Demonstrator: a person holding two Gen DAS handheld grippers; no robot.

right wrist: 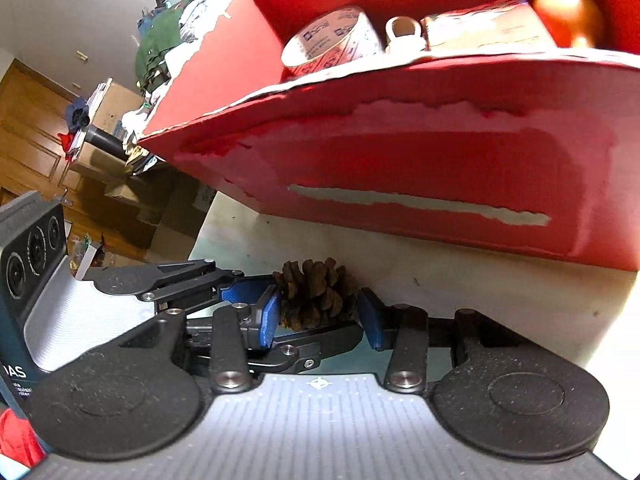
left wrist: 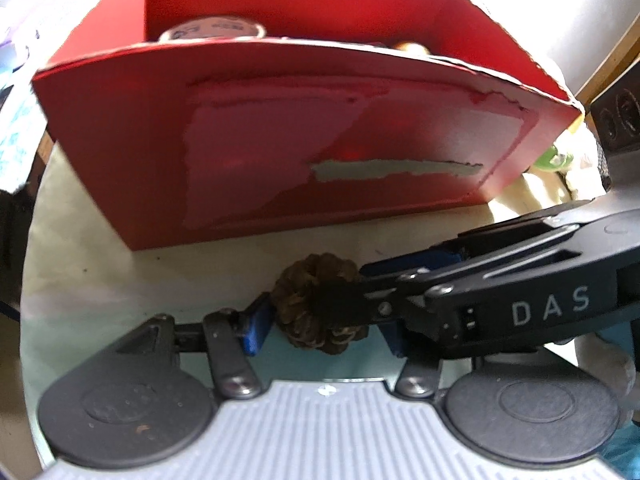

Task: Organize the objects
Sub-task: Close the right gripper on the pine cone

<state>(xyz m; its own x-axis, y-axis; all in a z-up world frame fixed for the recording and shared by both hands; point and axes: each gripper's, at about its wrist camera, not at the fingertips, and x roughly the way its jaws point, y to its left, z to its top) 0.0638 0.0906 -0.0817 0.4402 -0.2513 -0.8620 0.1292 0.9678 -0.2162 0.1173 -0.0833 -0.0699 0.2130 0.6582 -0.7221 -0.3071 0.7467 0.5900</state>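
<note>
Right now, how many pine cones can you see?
1. The pine cone sits on the table in front of the red box, between the fingers of both the right gripper and the left gripper. Others could be hidden inside the box.

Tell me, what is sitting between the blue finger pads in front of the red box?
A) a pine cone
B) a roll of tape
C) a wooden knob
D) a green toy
A: a brown pine cone sits between the blue pads on the table, in front of the red box; the tape roll lies inside the box.
</note>
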